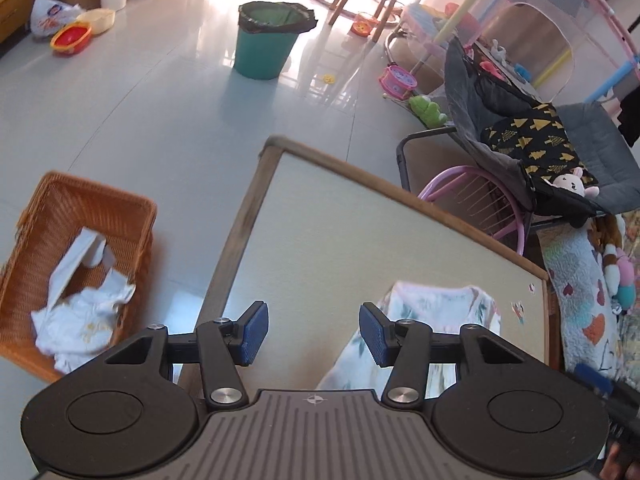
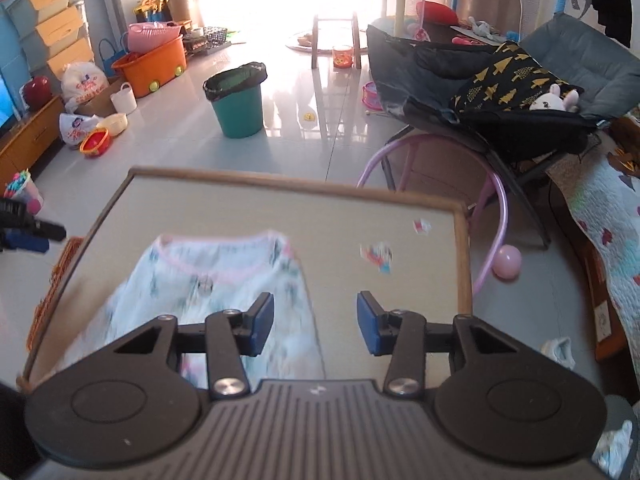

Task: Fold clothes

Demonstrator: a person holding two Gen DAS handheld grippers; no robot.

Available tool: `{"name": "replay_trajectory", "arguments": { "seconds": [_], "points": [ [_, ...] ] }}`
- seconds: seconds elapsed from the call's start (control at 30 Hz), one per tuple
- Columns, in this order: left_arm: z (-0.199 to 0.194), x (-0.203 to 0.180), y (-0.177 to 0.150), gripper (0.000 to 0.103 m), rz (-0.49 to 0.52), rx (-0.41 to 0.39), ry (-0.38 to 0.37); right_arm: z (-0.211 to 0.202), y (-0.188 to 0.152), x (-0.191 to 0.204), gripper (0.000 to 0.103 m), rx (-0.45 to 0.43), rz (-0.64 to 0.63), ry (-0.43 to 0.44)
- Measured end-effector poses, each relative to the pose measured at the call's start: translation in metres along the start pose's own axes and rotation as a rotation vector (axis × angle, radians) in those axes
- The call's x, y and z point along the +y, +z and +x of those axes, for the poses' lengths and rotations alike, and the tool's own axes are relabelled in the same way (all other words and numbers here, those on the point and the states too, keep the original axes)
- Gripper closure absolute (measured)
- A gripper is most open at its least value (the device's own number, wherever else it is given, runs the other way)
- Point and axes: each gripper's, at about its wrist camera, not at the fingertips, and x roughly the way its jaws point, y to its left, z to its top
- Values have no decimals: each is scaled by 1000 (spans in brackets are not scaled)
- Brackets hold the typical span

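Pale floral garment [image 2: 224, 280], pink-trimmed; orange-brown basket [image 1: 80, 208]

Sunlit glossy tile floor [image 2: 168, 152], grey folding chair [image 2: 592, 68], teal bin [image 2: 238, 114].

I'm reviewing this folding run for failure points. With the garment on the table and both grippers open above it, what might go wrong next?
1. The garment lies close to the table's left edge; a tug that way may slide it off toward the wicker basket.
2. Both the left gripper and right gripper hold nothing, and a pinch could catch only the top layer.
3. Both views are blurred, so the hem may be misjudged.
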Motion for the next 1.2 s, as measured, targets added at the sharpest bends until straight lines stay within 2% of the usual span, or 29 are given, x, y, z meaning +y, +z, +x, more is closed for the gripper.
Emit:
{"name": "replay_trajectory", "arguments": {
  "seconds": [0.2,0.3,0.4,0.63,0.83,1.0,1.2],
  "points": [
    [-23,18,-51,51,-23,41,-35,-24,-70,20,57,29,-29,-88],
    [-36,25,-79,51,-18,52,-51,-33,-94,23,57,46,48,-84],
    [-47,35,-105,51,-54,55,-75,-37,-114,24,57,63,131,-48],
    [-61,49,-154,51,-88,76,-81,-44,-156,29,57,72,208,-89],
    [-62,53,-173,51,-107,90,-94,-44,-166,28,57,64,214,-137],
    [-56,45,-169,51,-82,65,-85,-47,-173,18,57,45,270,-131],
    [-36,36,-163,51,-89,86,-14,-47,-176,13,57,45,310,-121]
  ]
}}
